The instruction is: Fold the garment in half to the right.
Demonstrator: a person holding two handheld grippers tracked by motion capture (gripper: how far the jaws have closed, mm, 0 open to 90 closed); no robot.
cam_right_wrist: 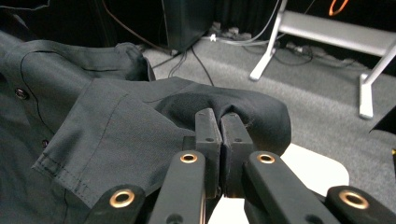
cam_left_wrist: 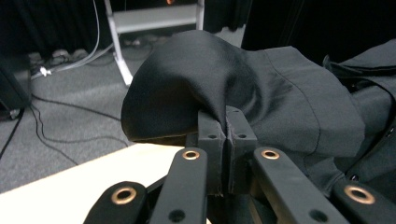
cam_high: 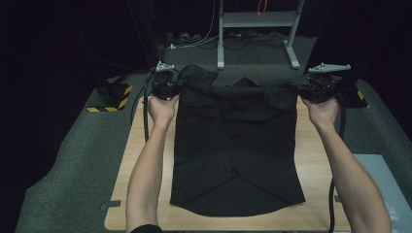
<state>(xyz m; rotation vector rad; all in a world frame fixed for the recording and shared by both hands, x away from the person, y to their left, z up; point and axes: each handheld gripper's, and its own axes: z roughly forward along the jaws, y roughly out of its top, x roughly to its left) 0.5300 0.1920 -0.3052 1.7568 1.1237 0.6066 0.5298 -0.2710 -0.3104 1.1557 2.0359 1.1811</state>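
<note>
A black button-up shirt (cam_high: 235,150) lies spread over the wooden table (cam_high: 320,165), collar at the far edge and hem toward me. My left gripper (cam_high: 167,86) holds the shirt's far left shoulder; in the left gripper view its jaws are shut on a bulging fold of the shirt (cam_left_wrist: 210,79), with the gripper (cam_left_wrist: 226,122) just above the table edge. My right gripper (cam_high: 316,90) holds the far right shoulder, and in the right gripper view the gripper (cam_right_wrist: 219,122) is shut on a fold of the shirt (cam_right_wrist: 116,126). The top edge looks pulled taut between both.
Grey carpet (cam_high: 77,160) surrounds the table. A metal stand (cam_high: 257,29) with white legs and loose cables (cam_high: 194,41) sits beyond the far edge. Hazard-striped blocks lie on the floor at far left (cam_high: 114,97) and far right (cam_high: 359,94).
</note>
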